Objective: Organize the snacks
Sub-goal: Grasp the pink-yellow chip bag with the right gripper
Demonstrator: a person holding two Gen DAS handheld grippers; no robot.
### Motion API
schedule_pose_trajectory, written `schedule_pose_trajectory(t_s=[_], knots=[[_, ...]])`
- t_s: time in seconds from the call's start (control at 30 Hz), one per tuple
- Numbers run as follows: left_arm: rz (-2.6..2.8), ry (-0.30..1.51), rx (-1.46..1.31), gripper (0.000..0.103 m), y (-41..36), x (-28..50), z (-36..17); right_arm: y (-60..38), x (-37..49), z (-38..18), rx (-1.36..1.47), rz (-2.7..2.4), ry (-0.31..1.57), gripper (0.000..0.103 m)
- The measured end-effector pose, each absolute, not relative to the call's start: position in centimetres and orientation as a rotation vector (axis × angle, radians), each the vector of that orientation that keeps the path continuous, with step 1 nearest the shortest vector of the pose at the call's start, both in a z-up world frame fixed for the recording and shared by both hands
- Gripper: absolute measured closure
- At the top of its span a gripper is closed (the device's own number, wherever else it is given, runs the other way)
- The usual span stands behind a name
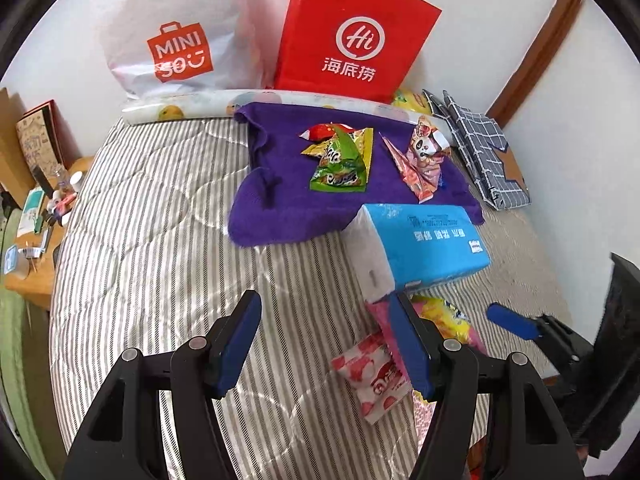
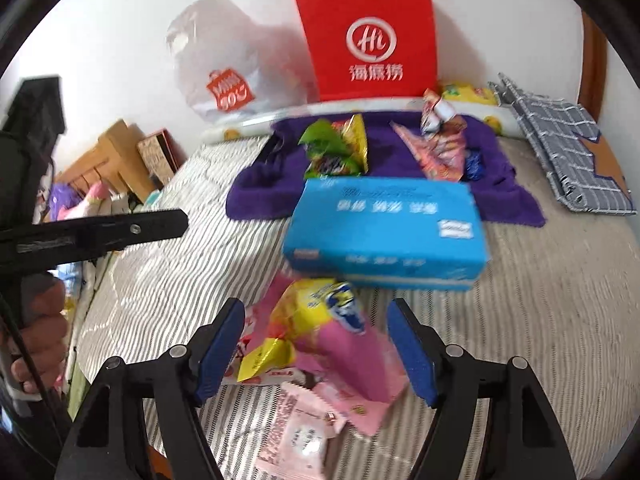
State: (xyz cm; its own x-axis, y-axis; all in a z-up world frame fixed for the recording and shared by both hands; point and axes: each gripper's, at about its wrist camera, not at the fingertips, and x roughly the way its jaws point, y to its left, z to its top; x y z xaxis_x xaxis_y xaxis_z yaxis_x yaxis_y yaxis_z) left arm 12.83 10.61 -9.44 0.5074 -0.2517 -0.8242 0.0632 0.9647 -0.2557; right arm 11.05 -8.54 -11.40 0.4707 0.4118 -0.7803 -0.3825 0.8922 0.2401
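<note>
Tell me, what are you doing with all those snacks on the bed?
Someone is sorting snacks with a gripper in each hand. Green and yellow packets and pink ones already lie on the purple towel. More snacks wait in a pile in front of the blue tissue pack. The right gripper is open above that pile, holding nothing. The left gripper is open too, and empty.

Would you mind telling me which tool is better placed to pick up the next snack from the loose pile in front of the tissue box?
Right, probably. The right tool is open with the snack pile between its fingers. The left tool is open too, but over bare bedding, with the pile off to its right side.
</note>
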Motion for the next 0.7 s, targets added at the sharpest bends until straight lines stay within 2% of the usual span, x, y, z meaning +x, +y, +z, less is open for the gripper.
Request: schedule_pose_trajectory(t_s=[0.4, 0.57, 0.7], knots=[[-0.180, 1.051, -0.246, 0.037, 12.6, 11.8, -11.5, -6.2, 12.5, -15.1, -0.025, 0.408, 1.066, 0.029], [-0.182, 1.058, -0.255, 0.037, 13.0, 11.7, -12.0, -5.8, 12.3, -15.5, -0.059, 0.409, 1.060, 0.042], [-0.179, 1.062, -0.262, 0.037, 13.3, 11.6, -12.3, -5.9, 11.6, -14.7, -0.063, 0.433, 1.033, 0.043]])
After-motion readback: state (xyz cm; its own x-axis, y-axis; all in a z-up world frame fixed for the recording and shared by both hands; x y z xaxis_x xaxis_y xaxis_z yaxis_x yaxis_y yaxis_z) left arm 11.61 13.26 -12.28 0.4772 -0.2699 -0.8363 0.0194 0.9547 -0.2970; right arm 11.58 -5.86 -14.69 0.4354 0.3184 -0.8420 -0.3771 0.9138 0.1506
